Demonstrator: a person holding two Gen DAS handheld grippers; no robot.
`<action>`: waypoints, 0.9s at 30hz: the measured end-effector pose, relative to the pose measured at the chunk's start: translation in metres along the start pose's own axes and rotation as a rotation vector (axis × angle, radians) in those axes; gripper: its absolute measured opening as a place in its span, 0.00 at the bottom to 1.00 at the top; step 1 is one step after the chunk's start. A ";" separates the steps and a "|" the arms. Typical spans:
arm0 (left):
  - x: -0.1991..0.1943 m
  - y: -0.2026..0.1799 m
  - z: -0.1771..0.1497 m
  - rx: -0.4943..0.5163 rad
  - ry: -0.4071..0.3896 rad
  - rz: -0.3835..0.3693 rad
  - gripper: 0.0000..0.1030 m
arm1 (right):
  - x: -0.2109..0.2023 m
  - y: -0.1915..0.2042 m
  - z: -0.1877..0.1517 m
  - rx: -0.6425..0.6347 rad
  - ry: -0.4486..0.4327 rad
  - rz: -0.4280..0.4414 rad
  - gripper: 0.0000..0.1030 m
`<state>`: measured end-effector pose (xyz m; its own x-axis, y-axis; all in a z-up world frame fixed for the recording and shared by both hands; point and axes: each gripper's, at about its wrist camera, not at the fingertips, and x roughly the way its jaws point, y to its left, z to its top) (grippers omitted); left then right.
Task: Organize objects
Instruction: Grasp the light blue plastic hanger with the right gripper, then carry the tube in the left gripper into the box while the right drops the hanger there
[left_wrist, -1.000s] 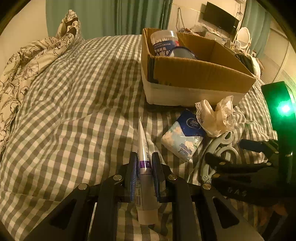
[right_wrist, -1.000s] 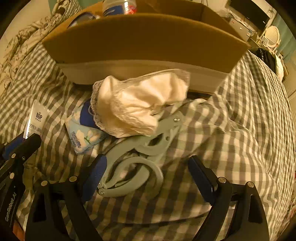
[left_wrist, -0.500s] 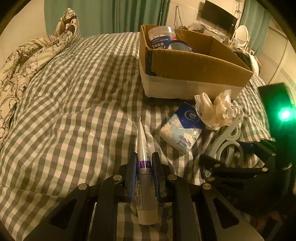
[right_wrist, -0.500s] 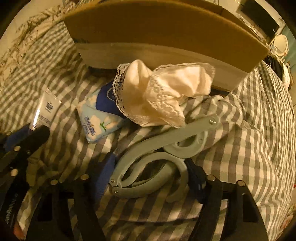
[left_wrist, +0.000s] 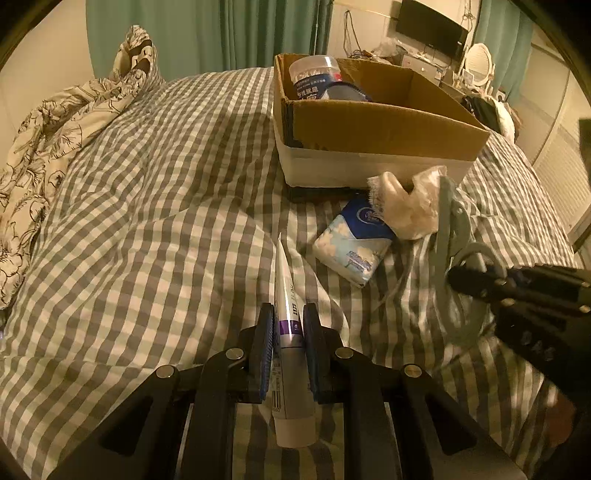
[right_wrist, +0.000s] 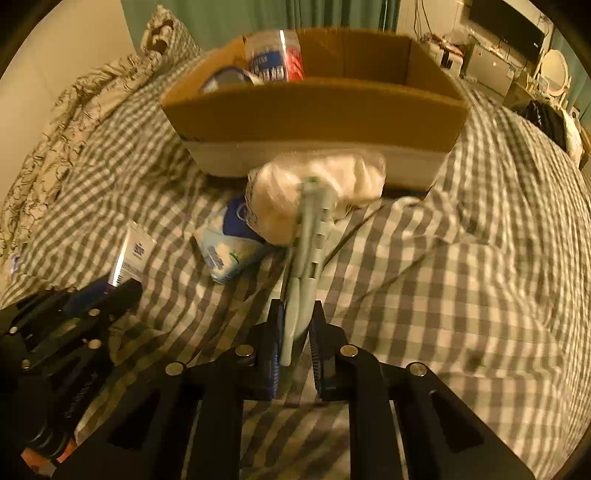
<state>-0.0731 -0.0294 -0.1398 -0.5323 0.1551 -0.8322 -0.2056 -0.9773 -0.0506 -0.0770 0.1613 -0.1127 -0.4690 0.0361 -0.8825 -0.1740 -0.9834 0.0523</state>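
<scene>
Your right tongs (right_wrist: 295, 343) have just closed on the folding hanger (right_wrist: 308, 236), lifting it off the bed (right_wrist: 461, 295); it's light, stiff, hinged, so grip mid-arm. Left tongs (left_wrist: 288, 343) pinch the tube (left_wrist: 288, 317).

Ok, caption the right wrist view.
Right gripper shut on folding hanger, before cardboard box.

Left gripper (left_wrist: 288, 332) clamped tight on the tube (left_wrist: 290, 321), pointing steeply down. Right gripper (right_wrist: 295, 332) jaws have just been closing, now pinching the folding hanger (right_wrist: 306, 254) between its pads.
</scene>
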 end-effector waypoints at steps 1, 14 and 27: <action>-0.002 -0.001 0.000 0.003 -0.002 0.001 0.15 | -0.006 -0.006 -0.002 0.001 -0.009 0.005 0.11; -0.047 -0.024 0.032 0.060 -0.091 -0.029 0.15 | -0.076 -0.016 0.013 0.031 -0.182 0.084 0.11; -0.067 -0.062 0.143 0.132 -0.204 -0.108 0.15 | -0.114 -0.048 0.097 0.044 -0.335 0.048 0.11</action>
<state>-0.1419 0.0417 -0.0019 -0.6530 0.2965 -0.6968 -0.3683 -0.9284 -0.0499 -0.0990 0.2213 0.0310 -0.7350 0.0532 -0.6760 -0.1785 -0.9769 0.1172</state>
